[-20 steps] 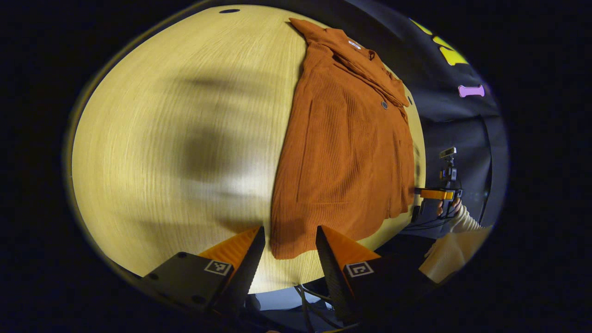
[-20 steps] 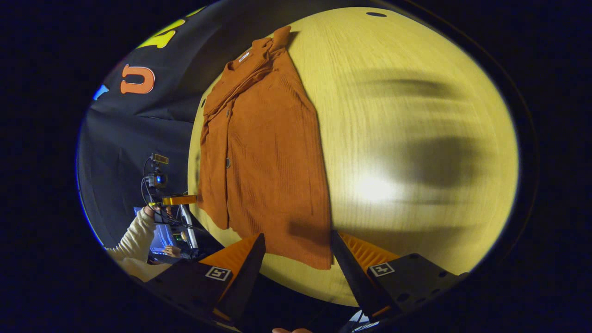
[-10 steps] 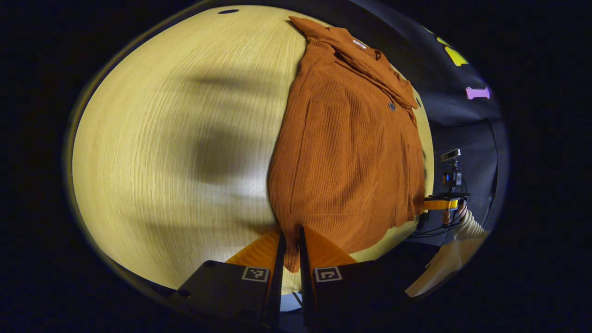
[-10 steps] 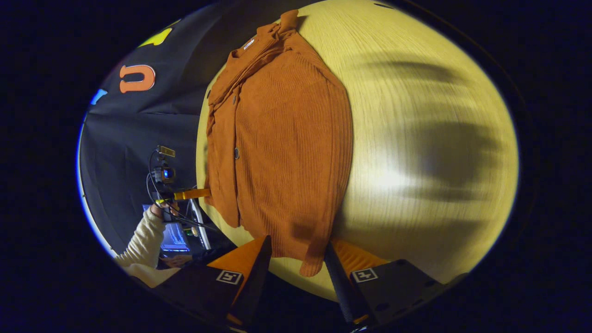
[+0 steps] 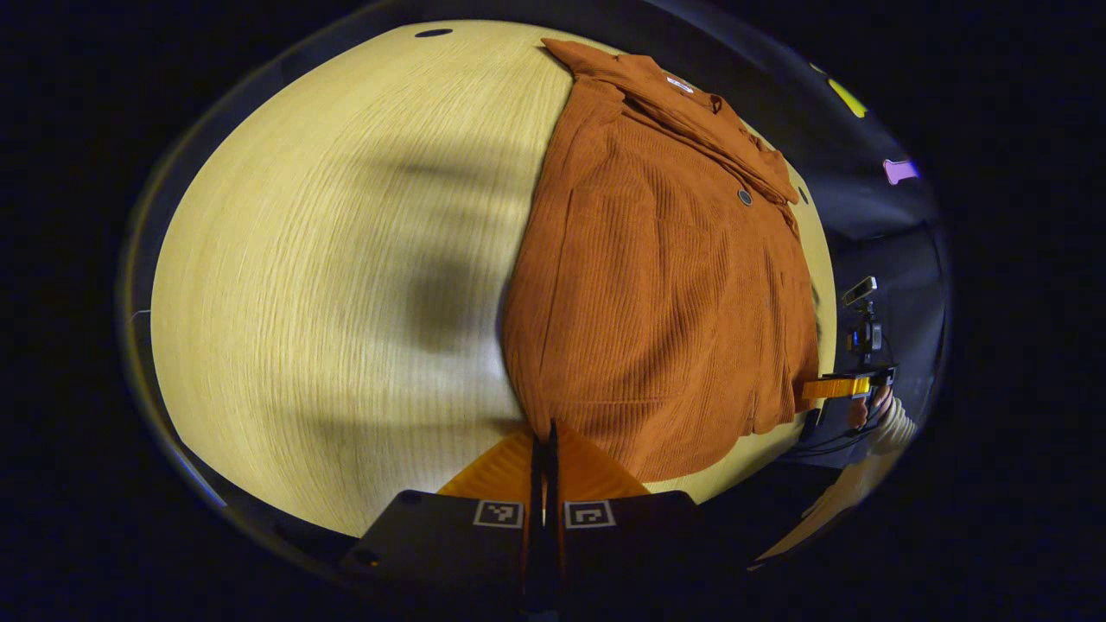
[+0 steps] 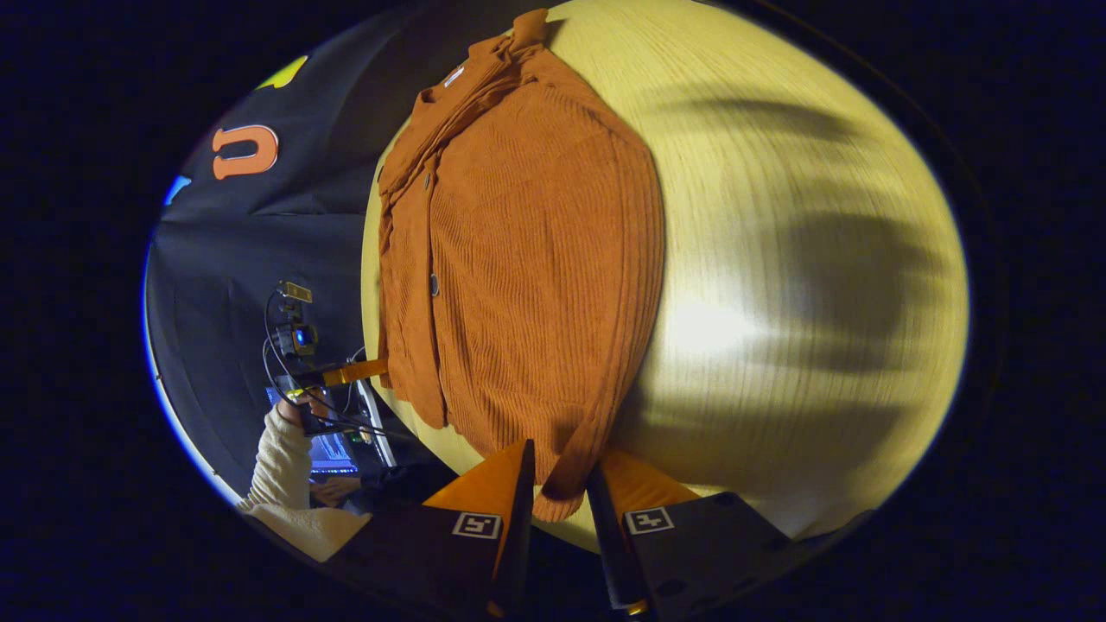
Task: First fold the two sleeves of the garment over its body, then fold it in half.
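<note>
A rust-orange ribbed garment [image 5: 657,285] lies flat on the round pale-wood table [image 5: 302,259], collar at the far end and both sleeves folded over the body. In the left gripper view, my left gripper [image 5: 544,436] is shut on the near hem corner. In the right gripper view, the garment [image 6: 527,259] reaches down to my right gripper [image 6: 560,466]. Its jaws stand narrowed either side of the other hem corner and cuff, a small gap left between them. Each gripper appears small in the other's view: the right gripper [image 5: 834,387] and the left gripper [image 6: 350,373].
Both hem corners lie at the table's near edge. Bare tabletop [image 6: 778,302] stretches beside the garment. A person's cream sleeve [image 6: 281,458] and cables [image 6: 285,345] hang off the table's edge. A small dark hole [image 5: 432,33] marks the far tabletop.
Both grippers moved in onto the hem corners. The left jaws went from wide open to fully closed on the cloth. The right jaws narrowed to about half around the other corner.
</note>
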### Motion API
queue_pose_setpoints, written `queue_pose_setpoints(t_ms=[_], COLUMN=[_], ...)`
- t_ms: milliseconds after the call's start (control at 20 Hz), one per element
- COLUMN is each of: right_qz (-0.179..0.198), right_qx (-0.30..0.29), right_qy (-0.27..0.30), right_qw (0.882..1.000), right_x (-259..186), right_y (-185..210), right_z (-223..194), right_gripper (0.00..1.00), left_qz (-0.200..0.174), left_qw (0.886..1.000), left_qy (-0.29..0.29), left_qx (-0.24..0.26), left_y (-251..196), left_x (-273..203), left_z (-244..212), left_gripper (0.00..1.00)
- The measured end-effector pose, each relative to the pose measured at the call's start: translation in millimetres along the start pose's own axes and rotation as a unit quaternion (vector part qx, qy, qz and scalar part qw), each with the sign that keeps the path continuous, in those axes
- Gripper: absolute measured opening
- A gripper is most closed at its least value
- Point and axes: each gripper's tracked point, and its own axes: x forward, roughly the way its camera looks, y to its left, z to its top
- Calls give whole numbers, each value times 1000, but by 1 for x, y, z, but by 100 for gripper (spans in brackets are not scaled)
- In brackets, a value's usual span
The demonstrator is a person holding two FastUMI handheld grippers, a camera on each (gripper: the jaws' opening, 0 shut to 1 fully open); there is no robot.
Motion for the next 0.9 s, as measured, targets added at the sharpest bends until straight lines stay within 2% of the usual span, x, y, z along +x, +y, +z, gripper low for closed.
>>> queue_pose_setpoints(t_ms=[50,100,150,250,450,550,600,800,900], right_qz=[-4,-8,-42,-38,-39,-50,-48,-41,-24], right_qx=[-8,-16,-29,-33,-76,-101,-107,-126,-131], right_qy=[2,4,3,9,7,5,5,-5,-15], right_qw=[1000,1000,999,999,996,994,993,991,991], right_x=[1,2,5,9,4,0,5,-6,-17], right_y=[0,0,-11,-9,-1,-5,-6,9,27], right_z=[-1,-2,-1,1,-1,4,2,1,3], right_gripper=[37,29,29,10,11,10,2,2,2], left_qz=[3,8,9,10,7,3,3,11,11], left_qw=[1000,1000,1000,999,999,999,999,998,997], left_qy=[-5,-9,-13,-26,-37,-37,-37,-40,-47], left_qx=[8,12,16,21,25,28,30,50,59], left_y=[-3,-4,-5,-9,-18,-26,-30,-39,-42], left_x=[-1,-1,-6,-17,-21,-18,-18,-30,-42], left_z=[1,2,3,4,5,6,7,8,8], left_gripper=[3,4,3,3,3,3,3,3,3])
